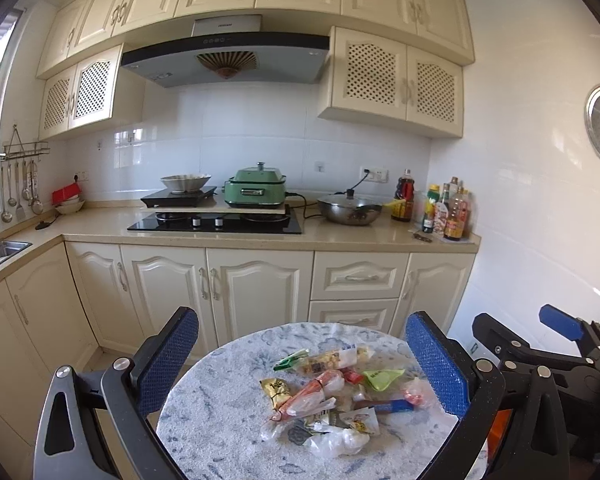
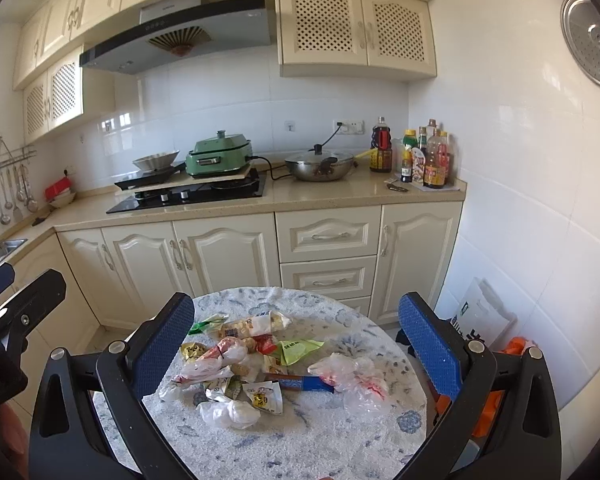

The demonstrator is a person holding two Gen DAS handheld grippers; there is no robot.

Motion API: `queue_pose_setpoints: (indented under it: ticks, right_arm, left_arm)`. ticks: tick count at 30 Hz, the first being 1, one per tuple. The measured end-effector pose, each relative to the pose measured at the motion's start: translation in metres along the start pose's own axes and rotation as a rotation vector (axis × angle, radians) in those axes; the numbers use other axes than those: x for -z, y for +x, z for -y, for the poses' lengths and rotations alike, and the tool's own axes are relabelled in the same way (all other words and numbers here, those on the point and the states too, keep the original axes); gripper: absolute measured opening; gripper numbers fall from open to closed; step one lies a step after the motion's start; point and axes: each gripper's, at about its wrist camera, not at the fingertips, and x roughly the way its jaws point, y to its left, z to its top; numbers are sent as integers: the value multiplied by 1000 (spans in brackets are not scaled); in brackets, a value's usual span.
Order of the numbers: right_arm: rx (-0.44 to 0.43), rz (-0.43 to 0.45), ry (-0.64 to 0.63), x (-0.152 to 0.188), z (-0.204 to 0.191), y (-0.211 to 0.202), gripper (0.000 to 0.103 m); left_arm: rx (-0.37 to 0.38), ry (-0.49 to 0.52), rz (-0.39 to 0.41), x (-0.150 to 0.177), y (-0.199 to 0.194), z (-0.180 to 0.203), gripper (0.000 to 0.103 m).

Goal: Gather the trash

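nothing looks collected yet. the trash [image 2: 260,364] lies in one loose heap near the middle of the round bench [image 2: 340,440], which is covered with a blue and white patterned cloth. in the heap are a green wrapper [image 2: 300,350], a yellow packet [image 2: 192,350], a long blue wrapper [image 2: 300,383], a clear bag with red print [image 2: 356,376], a knotted white bag [image 2: 232,410] and a packet of snacks [image 2: 256,324].

the left tongs [image 1: 300,364] stand wide open with nothing between them, held above the near edge of the bench and aimed at the heap. the right tongs [image 2: 296,350] are also wide open and empty, framing the same heap from a little to the right. neither touches any piece.

beside the bench on the right, against the tiled wall, a white bag [image 2: 484,316] and something orange [image 2: 512,346] sit low on the floor; whether either is meant to take the trash i cannot tell. every piece remains to be picked up, so the job seems to be at its very start.
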Motion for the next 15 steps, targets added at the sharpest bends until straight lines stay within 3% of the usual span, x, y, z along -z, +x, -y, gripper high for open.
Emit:
queue_pose_setpoints:
  ticks: [7,15]
  right_arm:
    - [-7,14,-13,4,-5,-2,103]
    - [-9,15,-26,3,-7,-3,103]
  left_arm:
    - [-1,6,26,1,-3,-9,102]
    - [-4,1,43,16,-6,7,102]
